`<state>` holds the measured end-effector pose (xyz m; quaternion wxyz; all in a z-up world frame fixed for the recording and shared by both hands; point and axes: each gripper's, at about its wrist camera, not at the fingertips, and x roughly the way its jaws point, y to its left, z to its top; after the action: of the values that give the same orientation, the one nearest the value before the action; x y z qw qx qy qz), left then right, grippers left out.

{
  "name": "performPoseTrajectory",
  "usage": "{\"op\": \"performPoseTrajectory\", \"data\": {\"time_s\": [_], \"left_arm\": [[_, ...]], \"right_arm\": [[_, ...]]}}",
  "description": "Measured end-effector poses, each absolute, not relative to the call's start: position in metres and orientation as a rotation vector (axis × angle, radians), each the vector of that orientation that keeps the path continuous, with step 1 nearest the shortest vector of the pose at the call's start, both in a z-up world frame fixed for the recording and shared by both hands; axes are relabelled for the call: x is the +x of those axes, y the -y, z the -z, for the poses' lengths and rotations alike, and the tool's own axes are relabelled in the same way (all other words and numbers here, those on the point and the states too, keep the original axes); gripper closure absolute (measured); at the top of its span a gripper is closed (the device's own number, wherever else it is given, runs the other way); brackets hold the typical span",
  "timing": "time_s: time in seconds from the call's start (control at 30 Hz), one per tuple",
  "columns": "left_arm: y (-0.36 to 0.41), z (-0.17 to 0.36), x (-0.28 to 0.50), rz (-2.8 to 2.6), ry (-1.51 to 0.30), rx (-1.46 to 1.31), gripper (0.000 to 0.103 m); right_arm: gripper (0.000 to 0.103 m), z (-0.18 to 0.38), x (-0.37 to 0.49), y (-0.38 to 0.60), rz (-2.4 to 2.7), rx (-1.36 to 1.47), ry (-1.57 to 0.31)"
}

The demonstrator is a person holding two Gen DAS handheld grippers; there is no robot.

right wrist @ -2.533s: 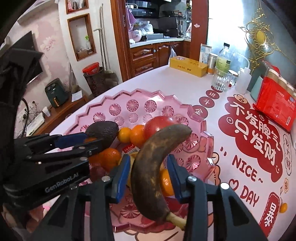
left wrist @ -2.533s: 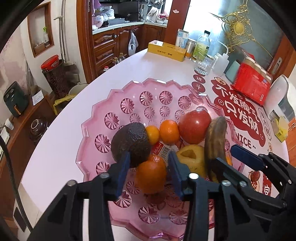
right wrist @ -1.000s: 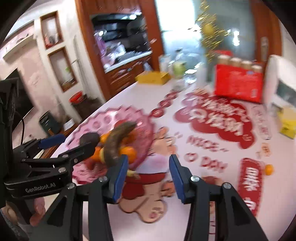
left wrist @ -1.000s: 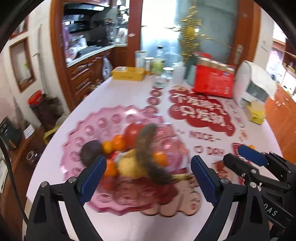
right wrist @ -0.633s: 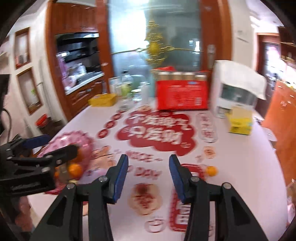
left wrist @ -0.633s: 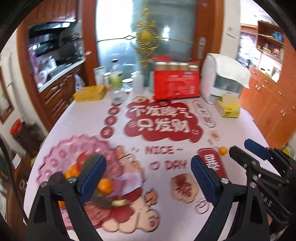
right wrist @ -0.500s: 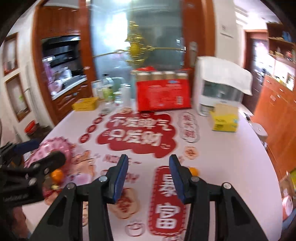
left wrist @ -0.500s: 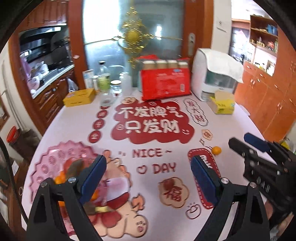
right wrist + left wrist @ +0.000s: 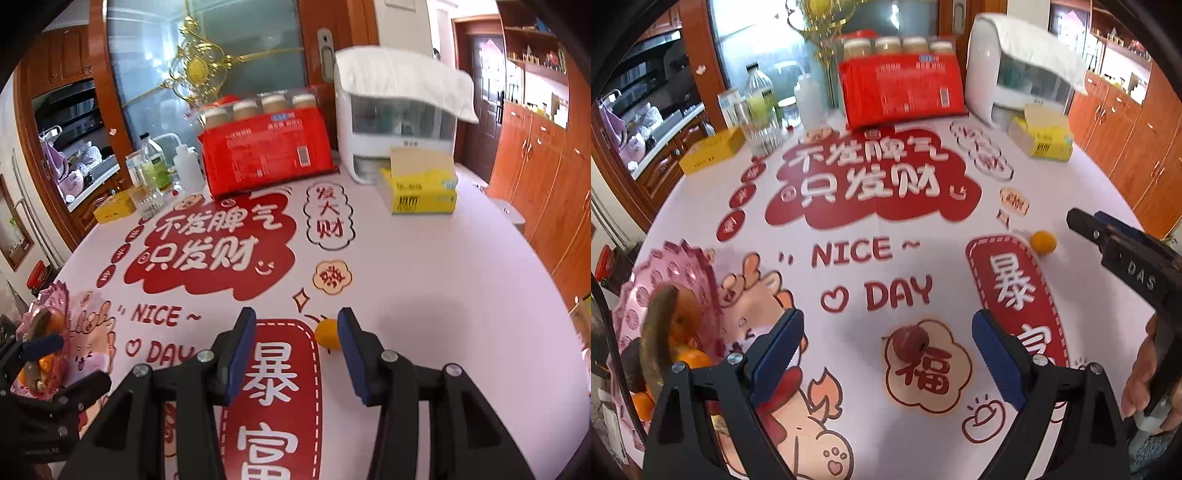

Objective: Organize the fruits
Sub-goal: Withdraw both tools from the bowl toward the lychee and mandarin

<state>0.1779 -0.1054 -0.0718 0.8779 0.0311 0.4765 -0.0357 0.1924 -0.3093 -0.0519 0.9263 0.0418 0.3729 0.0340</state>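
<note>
right gripper spread wide, empty, low over the table | small orange loose on the tablecloth, just beside its right pad | looks light, round, likely to roll: pinch across the middle | left gripper also spread, empty | pink fruit plate far left, well apart

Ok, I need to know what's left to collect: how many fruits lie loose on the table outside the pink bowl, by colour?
Orange: 1, the small orange fruit
Dark red: 1, the small dark red fruit, which appears to be a real fruit lying on a printed sticker
Total: 2
</note>
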Motion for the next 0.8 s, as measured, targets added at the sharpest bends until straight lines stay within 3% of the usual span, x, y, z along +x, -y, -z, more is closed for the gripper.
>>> {"op": "performPoseTrajectory", "data": {"time_s": [0.53,0.8], "left_arm": [[0.114,0.124,0.187,0.112,-1.060,0.051,0.011],[0.111,0.134,0.192,0.137,-1.072,0.010,0.026]], "right_arm": [[0.057,0.102,0.219,0.312,-0.130,0.112,-0.825],[0.057,0.116,0.224,0.311,-0.133,0.103,-0.847]]}}
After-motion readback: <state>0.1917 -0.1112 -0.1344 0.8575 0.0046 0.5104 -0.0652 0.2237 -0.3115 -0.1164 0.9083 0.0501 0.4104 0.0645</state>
